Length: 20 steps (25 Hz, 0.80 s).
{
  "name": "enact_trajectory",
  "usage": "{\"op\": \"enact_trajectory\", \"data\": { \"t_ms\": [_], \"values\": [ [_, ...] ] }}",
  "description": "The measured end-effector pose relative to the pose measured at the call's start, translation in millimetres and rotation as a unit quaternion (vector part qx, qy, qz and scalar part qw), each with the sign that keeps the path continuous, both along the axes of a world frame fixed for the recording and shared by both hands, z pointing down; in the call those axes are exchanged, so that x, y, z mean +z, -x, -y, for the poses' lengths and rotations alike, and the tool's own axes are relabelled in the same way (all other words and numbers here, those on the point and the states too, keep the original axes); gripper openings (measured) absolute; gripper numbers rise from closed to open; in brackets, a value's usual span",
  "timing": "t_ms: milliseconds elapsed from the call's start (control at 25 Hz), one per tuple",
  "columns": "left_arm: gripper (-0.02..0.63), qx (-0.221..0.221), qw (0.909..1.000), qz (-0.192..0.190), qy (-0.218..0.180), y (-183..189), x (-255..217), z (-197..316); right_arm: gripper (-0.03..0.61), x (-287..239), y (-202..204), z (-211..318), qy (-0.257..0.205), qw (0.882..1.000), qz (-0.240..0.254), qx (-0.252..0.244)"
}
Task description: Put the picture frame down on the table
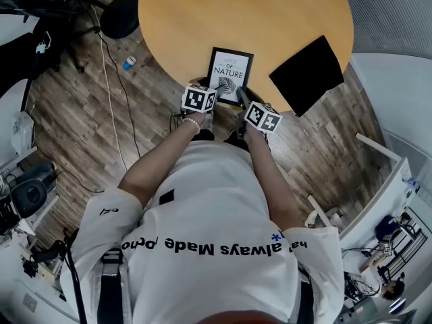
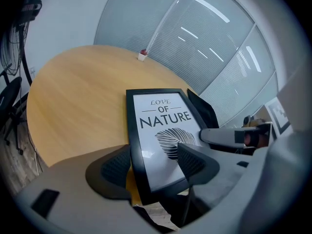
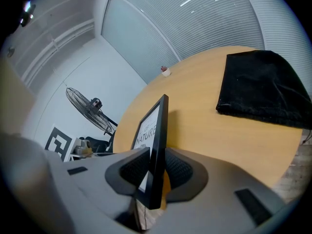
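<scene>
Between the jaws of the right gripper (image 3: pixel 155 169) the picture frame (image 1: pixel 229 73) sits clamped by its near edge; left gripper (image 2: pixel 153 156) jaws are wide apart round a corner, not pressing. Near end seems to hang past the surface (image 1: pixel 270 19), so letting go now could tip it off.

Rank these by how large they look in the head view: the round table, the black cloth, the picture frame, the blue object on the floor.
1. round table
2. black cloth
3. picture frame, somewhat smaller than the cloth
4. blue object, smallest; it lies lower, farther from the camera
</scene>
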<state>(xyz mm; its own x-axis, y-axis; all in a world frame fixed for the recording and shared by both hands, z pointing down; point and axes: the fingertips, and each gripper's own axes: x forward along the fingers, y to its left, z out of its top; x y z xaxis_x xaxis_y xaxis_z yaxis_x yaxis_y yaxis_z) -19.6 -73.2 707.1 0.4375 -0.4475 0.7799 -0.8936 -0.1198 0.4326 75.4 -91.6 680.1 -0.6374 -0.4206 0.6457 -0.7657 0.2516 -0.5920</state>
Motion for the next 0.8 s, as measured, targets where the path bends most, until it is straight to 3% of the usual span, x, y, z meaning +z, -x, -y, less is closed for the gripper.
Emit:
{"op": "enact_trajectory", "data": {
  "t_ms": [800],
  "values": [
    [0.282,0.031,0.9986,0.043,0.000,-1,3,1,0.124,13,-2,2,-0.030,0.997,-0.059,-0.045]
  ]
}}
